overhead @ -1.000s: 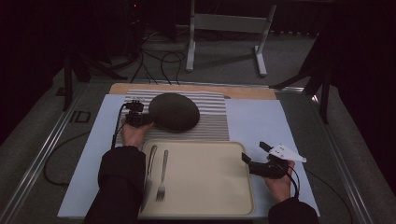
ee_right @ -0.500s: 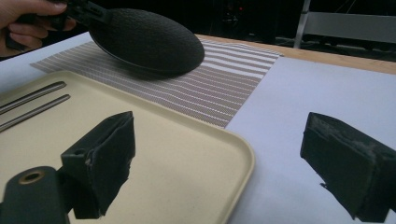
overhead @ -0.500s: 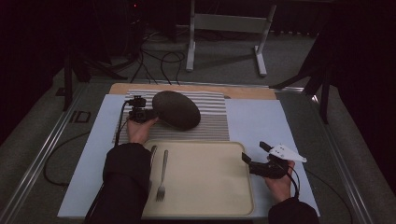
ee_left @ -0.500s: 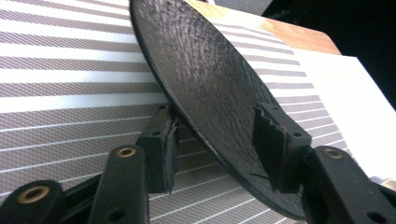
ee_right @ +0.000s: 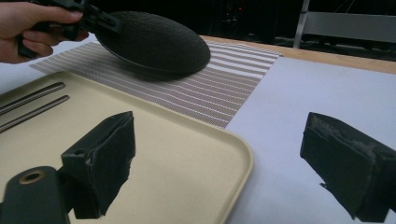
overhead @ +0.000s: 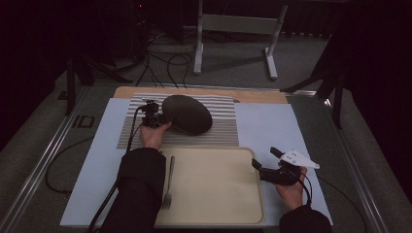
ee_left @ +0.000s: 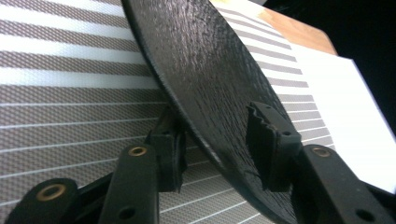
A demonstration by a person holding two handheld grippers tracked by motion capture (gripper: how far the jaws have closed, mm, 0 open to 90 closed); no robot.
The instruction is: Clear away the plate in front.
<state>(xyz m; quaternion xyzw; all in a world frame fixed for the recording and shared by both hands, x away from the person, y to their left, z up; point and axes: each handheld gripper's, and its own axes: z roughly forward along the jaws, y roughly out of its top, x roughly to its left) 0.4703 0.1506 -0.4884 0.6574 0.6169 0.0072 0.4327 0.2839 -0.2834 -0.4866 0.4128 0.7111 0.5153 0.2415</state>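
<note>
The left gripper (overhead: 156, 119) has just been closing its jaws, and now they pinch the rim of the black plate (overhead: 187, 114), one jaw under it and one on top. The plate is tipped up over the striped mat (overhead: 223, 131) in the upper middle of the high view. At lower right, the right gripper (overhead: 265, 162) hangs with jaws wide apart, holding nothing, by the edge of the tan tray (overhead: 218, 194).

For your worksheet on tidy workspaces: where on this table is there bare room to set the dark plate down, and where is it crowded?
Free: most of the cream tray, from the fork across to its right rim, and the striped mat right of the dark plate. Crowded: the tray's left edge, with cutlery and a sleeve, and the mat's left end around the left gripper.
</note>
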